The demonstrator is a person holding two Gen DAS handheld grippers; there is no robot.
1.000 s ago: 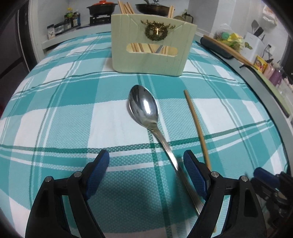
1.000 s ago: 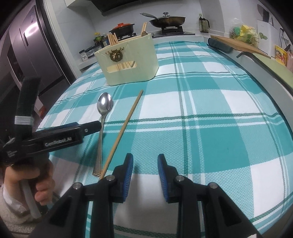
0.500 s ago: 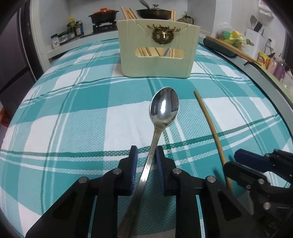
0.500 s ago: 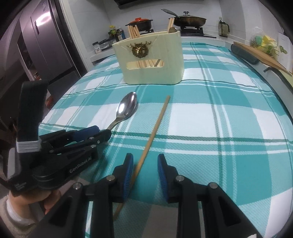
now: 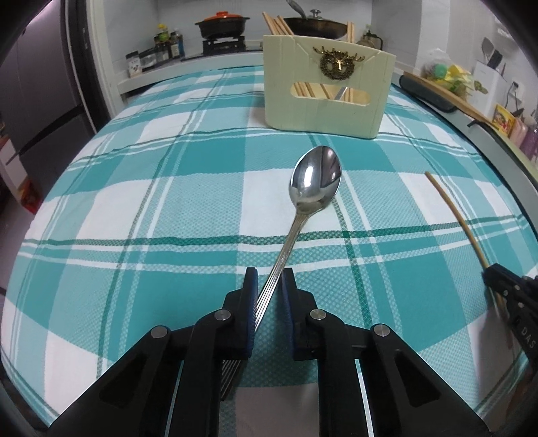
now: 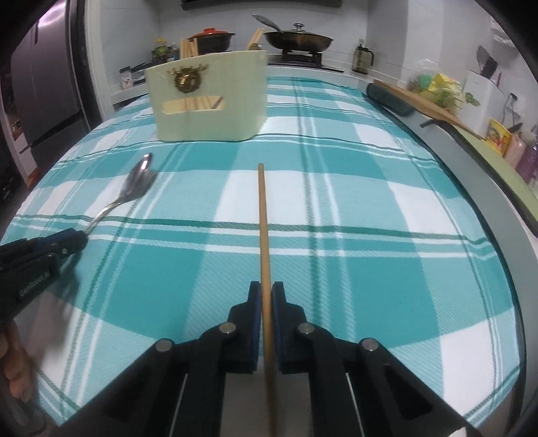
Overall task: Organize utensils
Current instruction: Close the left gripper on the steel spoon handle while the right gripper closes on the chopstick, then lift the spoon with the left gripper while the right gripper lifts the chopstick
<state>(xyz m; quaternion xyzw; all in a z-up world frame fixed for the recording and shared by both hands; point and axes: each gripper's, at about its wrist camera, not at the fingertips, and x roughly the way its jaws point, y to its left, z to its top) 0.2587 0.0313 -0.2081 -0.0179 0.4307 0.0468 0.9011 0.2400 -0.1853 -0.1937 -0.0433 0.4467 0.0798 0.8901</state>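
A steel spoon (image 5: 316, 181) points its bowl toward a cream utensil holder (image 5: 322, 114) that has chopsticks standing in it. My left gripper (image 5: 269, 279) is closing, its blue pads pressing the ribbed spoon handle between them. In the right wrist view a wooden chopstick (image 6: 263, 218) runs straight away from my right gripper (image 6: 266, 289), which is shut on its near end. That view also shows the spoon (image 6: 139, 178), the left gripper (image 6: 72, 240) and the holder (image 6: 208, 114). In the left wrist view the chopstick (image 5: 450, 208) and right gripper (image 5: 494, 279) sit at the right edge.
The teal plaid tablecloth (image 5: 168, 208) covers the table, whose grey edge (image 6: 497, 188) curves along the right. A wooden board (image 6: 433, 107) and bottles lie past it. Behind the holder is a stove with a red-lidded pot (image 5: 222, 23) and a pan (image 6: 297, 38). A fridge (image 6: 40, 84) stands at the left.
The left jaws came in from wide apart onto the spoon handle, and the spoon swung to point at the holder. My right gripper shifted over the chopstick's near end and shut on it.
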